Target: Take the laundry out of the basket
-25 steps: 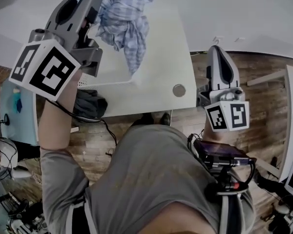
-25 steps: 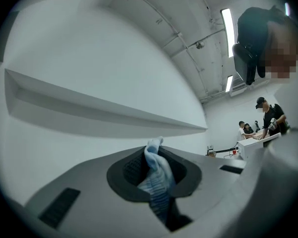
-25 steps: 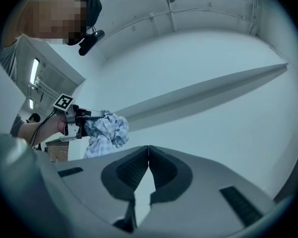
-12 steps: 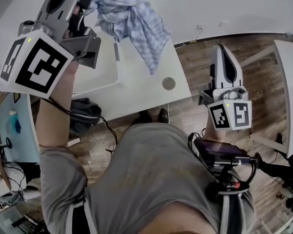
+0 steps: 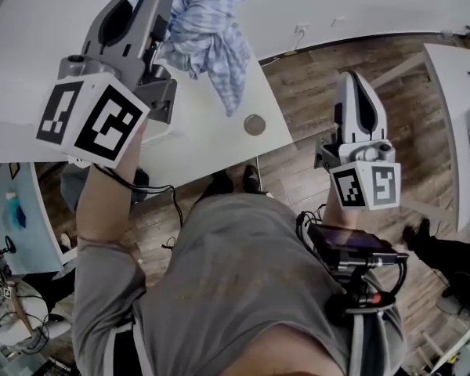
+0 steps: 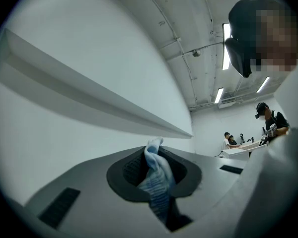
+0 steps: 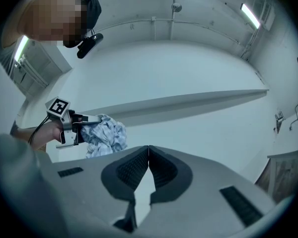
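A crumpled blue-and-white checked cloth (image 5: pixel 207 34) hangs over the white table (image 5: pixel 211 143) near its corner. My left gripper (image 5: pixel 166 10) is shut on it at the upper left of the head view. In the left gripper view a fold of the cloth (image 6: pixel 156 180) is pinched between the dark pads (image 6: pixel 131 167). My right gripper (image 5: pixel 352 81) hovers over the wooden floor to the right of the table. Its jaws (image 7: pixel 148 150) are shut with nothing between them. The right gripper view also shows the left gripper (image 7: pixel 72 125) with the cloth (image 7: pixel 107 135). No basket is in view.
A round cable hole (image 5: pixel 254 124) sits near the table's front corner. A second white table (image 5: pixel 454 92) stands at the far right. Cables and a dark bag (image 5: pixel 82 182) lie under the near table. People (image 6: pixel 231 142) stand at a distant desk.
The left gripper has sunk a little and shifted across the table with the cloth still in it. The right gripper has drifted sideways over the floor, still shut.
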